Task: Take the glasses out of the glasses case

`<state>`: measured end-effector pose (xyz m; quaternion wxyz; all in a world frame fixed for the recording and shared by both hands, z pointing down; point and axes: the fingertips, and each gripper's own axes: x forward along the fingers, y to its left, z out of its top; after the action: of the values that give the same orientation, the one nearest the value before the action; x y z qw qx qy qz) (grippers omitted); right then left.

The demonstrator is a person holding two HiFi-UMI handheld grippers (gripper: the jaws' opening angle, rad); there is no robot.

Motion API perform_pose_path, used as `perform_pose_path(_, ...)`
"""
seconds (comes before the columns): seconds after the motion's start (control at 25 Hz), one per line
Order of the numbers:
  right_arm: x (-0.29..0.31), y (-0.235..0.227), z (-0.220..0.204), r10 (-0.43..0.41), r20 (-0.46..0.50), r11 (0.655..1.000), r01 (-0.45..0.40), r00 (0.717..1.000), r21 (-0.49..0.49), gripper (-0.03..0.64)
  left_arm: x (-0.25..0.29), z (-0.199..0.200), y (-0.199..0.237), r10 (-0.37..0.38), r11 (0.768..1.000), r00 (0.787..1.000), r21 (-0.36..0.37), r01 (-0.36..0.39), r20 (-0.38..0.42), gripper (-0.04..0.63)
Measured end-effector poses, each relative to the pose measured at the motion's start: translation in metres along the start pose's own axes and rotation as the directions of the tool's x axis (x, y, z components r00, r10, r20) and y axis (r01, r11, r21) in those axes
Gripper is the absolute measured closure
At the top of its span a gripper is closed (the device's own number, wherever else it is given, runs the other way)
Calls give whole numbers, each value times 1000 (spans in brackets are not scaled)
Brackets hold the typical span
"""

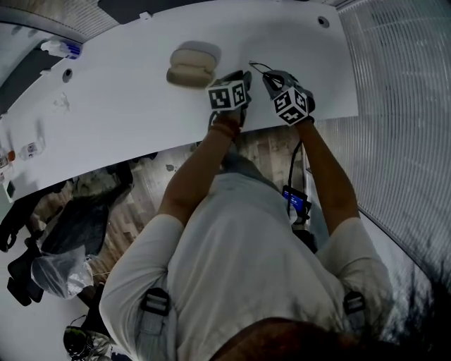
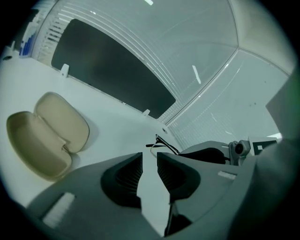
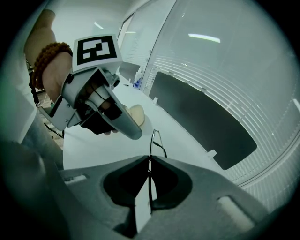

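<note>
The beige glasses case (image 1: 190, 65) lies open and empty on the white table (image 1: 127, 120); it shows at the left of the left gripper view (image 2: 44, 136). Thin black-framed glasses (image 1: 259, 68) are out of the case, and my right gripper (image 1: 273, 79) is shut on their frame. In the right gripper view the frame (image 3: 157, 140) sticks out beyond the closed jaws of the right gripper (image 3: 149, 161). My left gripper (image 1: 236, 77) is just right of the case, beside the right one. The left gripper (image 2: 150, 157) is open with nothing between its fingers. The glasses (image 2: 161, 143) lie ahead of it.
The near table edge runs just under both hands. Round cable holes (image 1: 323, 21) (image 1: 68, 74) sit in the tabletop. A bottle (image 1: 63, 48) lies at the far left. A dark panel (image 2: 112, 70) lines the table's far side. Bags (image 1: 70, 233) are on the floor.
</note>
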<state>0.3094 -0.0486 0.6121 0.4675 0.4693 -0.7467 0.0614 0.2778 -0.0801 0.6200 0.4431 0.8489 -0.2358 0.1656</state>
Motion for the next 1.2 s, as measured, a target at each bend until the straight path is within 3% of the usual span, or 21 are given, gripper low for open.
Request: perform_pose_path(1.2,51,48,-41,154,-23,987,-152,988,54,599,23,-53,43,74,995,993,-58,-80,-95,495)
